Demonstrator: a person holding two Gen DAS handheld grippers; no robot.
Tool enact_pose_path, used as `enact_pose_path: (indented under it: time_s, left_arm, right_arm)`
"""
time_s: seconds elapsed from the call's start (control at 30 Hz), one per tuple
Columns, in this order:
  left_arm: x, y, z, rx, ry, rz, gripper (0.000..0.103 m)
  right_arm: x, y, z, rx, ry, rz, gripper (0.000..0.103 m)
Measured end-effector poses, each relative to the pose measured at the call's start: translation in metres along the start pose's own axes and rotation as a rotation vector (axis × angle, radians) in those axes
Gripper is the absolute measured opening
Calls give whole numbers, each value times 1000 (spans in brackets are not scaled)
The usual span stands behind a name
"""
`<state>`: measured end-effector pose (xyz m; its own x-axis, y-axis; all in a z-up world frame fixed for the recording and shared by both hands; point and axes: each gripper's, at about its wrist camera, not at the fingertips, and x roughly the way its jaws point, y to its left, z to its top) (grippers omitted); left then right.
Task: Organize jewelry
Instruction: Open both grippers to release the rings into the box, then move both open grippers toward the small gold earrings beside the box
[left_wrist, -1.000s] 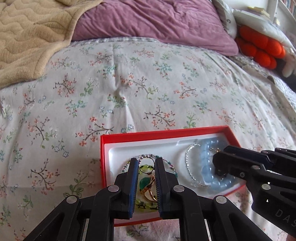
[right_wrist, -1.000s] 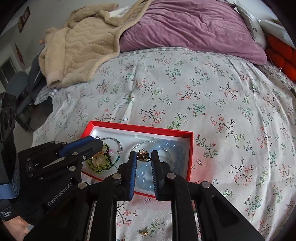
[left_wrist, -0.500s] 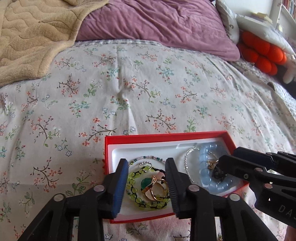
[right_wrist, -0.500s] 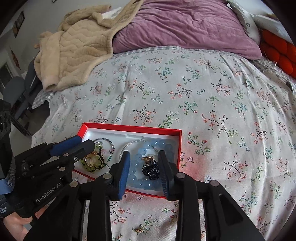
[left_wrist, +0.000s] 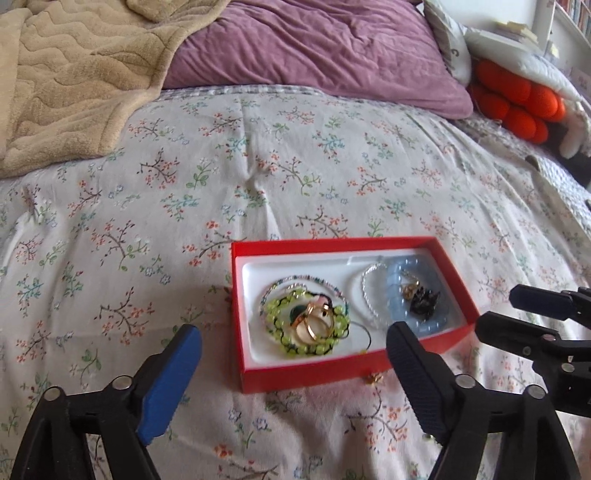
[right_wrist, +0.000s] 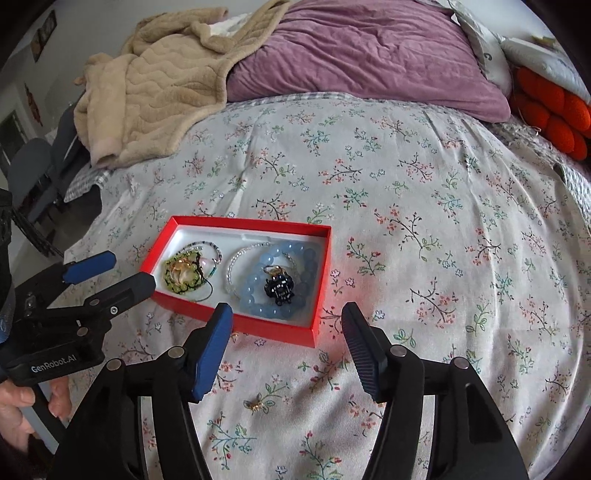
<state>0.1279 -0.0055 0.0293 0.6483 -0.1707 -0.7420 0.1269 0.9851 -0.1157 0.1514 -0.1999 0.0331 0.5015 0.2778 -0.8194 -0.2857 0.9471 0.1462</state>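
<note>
A red box (left_wrist: 332, 373) with a white insert lies on the flowered bedspread. Its left half holds a green bead bracelet (left_wrist: 275, 314) with gold rings (left_wrist: 314, 326) on top. Its right half holds a silver chain (left_wrist: 365, 291) and a blue bead bracelet (left_wrist: 395, 280) with a black charm (left_wrist: 424, 301) on it. My left gripper (left_wrist: 293, 332) hangs just short of the box, its jaws opening wide, with nothing gripped. My right gripper (right_wrist: 287, 312) is also opening, empty, near the box's (right_wrist: 236, 321) front right corner. A small gold piece (right_wrist: 258, 404) lies loose on the bedspread.
A beige blanket (left_wrist: 74, 74) and a purple pillow (left_wrist: 314, 48) lie at the head of the bed. An orange plush (left_wrist: 517, 99) sits at the far right. A hand (right_wrist: 18, 406) holds the left gripper (right_wrist: 129, 269). The bed's edge and a chair (right_wrist: 29, 162) are at the left.
Both grippers opened and drew back from the box. The left let the gold rings drop onto the green bracelet. The right released the black charm onto the blue bracelet.
</note>
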Motion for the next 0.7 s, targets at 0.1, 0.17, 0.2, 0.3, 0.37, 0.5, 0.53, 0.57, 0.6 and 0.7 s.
enact_pose_path:
  time_s: [0.1,0.17,0.2,0.3,0.37,0.5,0.53,0.57,0.6,0.7]
  left_arm:
    - [-4,2,-7,-6,12,22,93]
    - [-6,4,-12,-12,23,25,95]
    - [-7,5,-15,-16,31,27,96]
    - [-8,9,-24,-30,56,32,98]
    - [-7,11,-31,-30,77,43,98]
    - [-6,10,-44,4,109,59,99]
    - [-5,10,-47,17,118,63,99]
    - [-3,10,-51,31,128,67,99]
    - [-2,10,-55,43,138,70,99]
    - [2,12,-64,76,164,81,99]
  right_arm:
    - [-3,-2,-9,-7,23,-13,69]
    - [-4,-2,-16,-17,41,-22,69]
    - [-5,-2,-19,-21,49,-24,70]
    - [-5,-4,-28,-10,72,-21,71]
    - [-5,-6,-33,-3,88,-22,71]
    - [-3,-7,-43,-21,109,-41,72]
    - [-3,-8,-45,-26,113,-44,72]
    - [-3,-9,-47,-31,117,-48,72]
    - [-2,-9,-50,-36,121,-52,72]
    - [0,-11,-57,-55,140,-64,72]
